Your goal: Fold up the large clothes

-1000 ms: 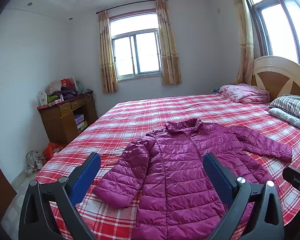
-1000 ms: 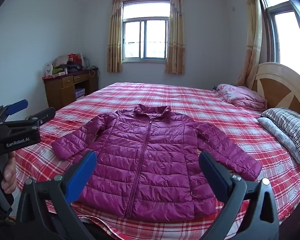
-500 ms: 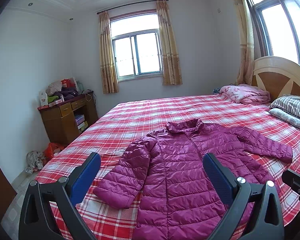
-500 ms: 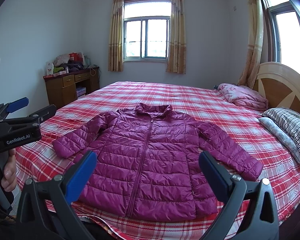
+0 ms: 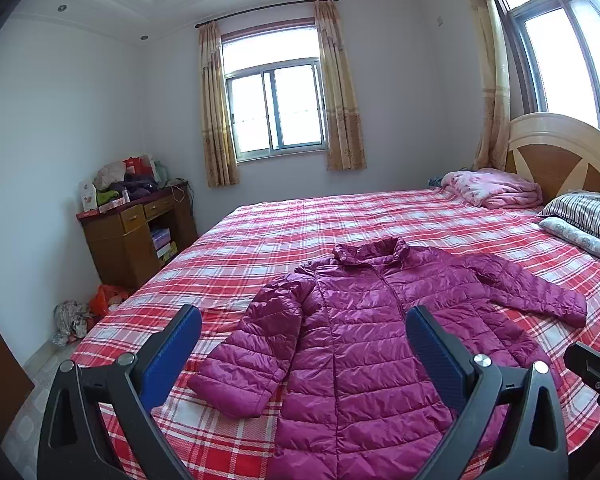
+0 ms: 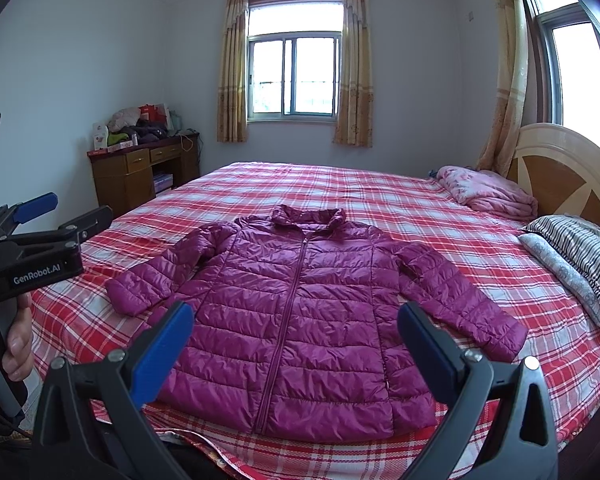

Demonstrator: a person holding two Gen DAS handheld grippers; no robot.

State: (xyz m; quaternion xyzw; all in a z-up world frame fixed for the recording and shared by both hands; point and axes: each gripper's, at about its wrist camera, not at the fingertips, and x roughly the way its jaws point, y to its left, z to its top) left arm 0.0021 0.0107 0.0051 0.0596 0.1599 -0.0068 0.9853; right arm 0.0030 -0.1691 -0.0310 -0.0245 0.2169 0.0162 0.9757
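Daylight from the window falls on a bed (image 5: 340,232) under a red plaid sheet. From the left wrist view, the left gripper (image 5: 302,344) hangs with its blue-padded jaws spread wide and empty, above the jacket (image 5: 364,340) that lies flat, front up, near the bed's foot edge. One sleeve (image 5: 252,356) angles out toward the bed's left side.

From the right wrist view, the right gripper (image 6: 294,338) is likewise wide apart and holds nothing, over the jacket's hem (image 6: 320,426). The jacket is quilted, puffy and glossy magenta, zipped to a stand collar (image 6: 306,216). It should be light, soft and springy, its shell likely slippery; cuffs, shoulders and hem corners look the surest places to pinch.
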